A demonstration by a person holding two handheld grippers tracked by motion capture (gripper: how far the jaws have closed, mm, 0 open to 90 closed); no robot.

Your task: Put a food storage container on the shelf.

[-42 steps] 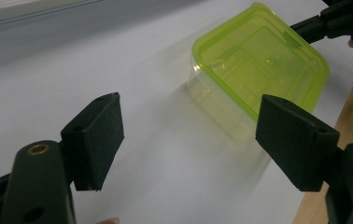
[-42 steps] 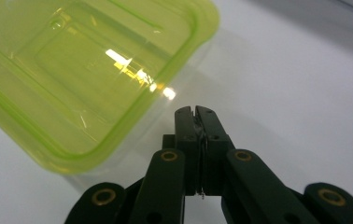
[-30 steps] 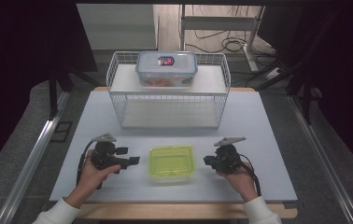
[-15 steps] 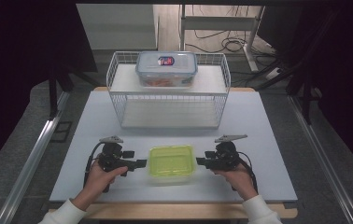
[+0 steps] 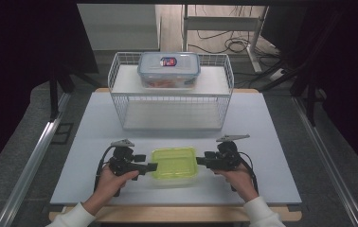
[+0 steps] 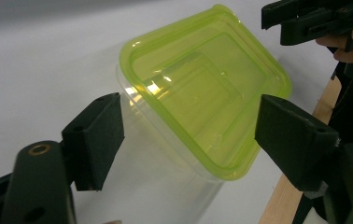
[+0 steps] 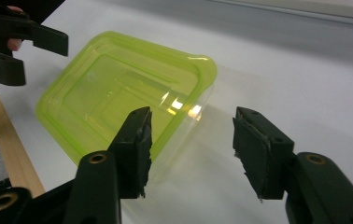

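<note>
Flanking green tub (image 5: 174,164) on table (image 5: 272,142): left gripper (image 5: 152,166) and right gripper (image 5: 200,161), jaws parted, nothing gripped, likely poised to lift from both ends.

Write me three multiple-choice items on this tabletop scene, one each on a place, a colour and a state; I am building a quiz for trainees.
1. Where is the clear lidded plastic food box?
A. on top of the white wire basket
B. on the table's front edge
C. under the table

2. What colour is the lid of the translucent rectangular plastic container between the two grippers?
A. red
B. yellow-green
C. black

3. How do the left gripper's fingers stand?
A. clamped on the container
B. shut on nothing
C. apart, with the container's corner between them and unpressed

Key: 1 A, the high view shows it resting on the basket's top. 2 B, the lid is yellow-green in each view. 3 C, the left gripper view shows gaps on both sides.
</note>
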